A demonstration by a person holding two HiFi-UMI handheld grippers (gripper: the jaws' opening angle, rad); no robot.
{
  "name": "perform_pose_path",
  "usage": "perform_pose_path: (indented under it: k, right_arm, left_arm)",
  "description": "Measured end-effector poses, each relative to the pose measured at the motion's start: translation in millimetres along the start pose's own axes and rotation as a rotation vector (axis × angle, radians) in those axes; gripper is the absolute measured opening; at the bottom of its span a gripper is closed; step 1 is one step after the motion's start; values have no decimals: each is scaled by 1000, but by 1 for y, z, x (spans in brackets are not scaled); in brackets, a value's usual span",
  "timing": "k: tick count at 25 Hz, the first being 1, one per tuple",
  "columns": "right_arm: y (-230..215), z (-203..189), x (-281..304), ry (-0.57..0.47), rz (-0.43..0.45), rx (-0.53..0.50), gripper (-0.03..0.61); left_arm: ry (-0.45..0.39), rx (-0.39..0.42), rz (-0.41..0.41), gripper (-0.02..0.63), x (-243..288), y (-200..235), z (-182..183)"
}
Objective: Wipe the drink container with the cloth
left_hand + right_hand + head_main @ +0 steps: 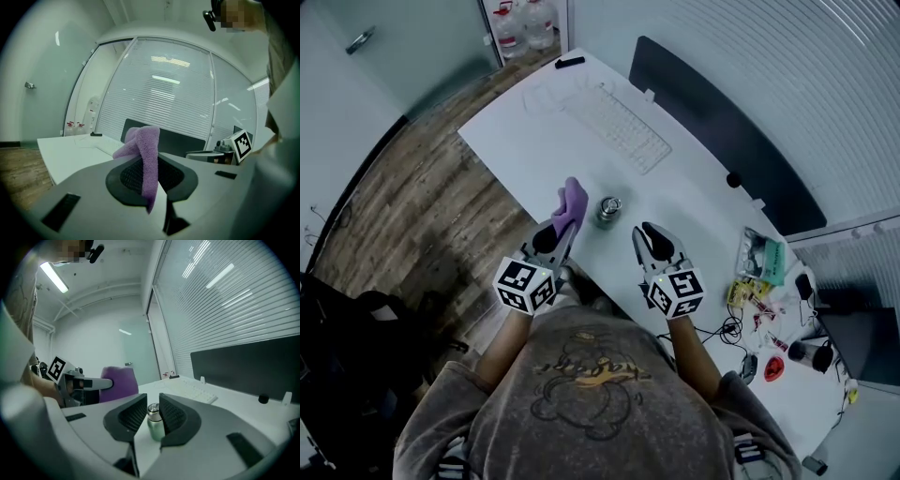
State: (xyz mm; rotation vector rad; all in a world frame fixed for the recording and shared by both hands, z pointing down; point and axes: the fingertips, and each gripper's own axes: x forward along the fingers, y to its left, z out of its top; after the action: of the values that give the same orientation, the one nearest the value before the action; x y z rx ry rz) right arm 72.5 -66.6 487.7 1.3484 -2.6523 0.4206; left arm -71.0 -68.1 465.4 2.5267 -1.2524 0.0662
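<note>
A small metal drink container (607, 212) stands upright on the white table (534, 141). My left gripper (560, 225) is shut on a purple cloth (572, 199), which sticks up past its tips just left of the container. In the left gripper view the cloth (145, 154) hangs pinched between the pads. My right gripper (647, 232) sits just right of the container, apart from it, its jaws open by a narrow gap. In the right gripper view the container (155, 423) shows through that gap, beyond the tips, with the cloth (119, 383) to its left.
A white keyboard (619, 127) lies farther back on the table, in front of a dark panel (722, 141). Packets and cables (759, 281) clutter the right end. A small black item (569, 62) lies at the far corner. Wooden floor (422, 206) is to the left.
</note>
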Motion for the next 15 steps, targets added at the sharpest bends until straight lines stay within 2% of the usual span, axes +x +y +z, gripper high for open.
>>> perform_pose_path:
  k: [5, 12, 15]
  right_arm:
    - [-3, 2, 14, 25, 46, -7, 144]
    - [5, 13, 34, 59, 145, -56, 354]
    - [12, 14, 44, 108, 210, -117, 397]
  left_arm:
    - [10, 0, -28, 52, 15, 8, 2]
    - [15, -14, -43, 52, 29, 22, 3]
    - [20, -24, -52, 52, 35, 25, 2]
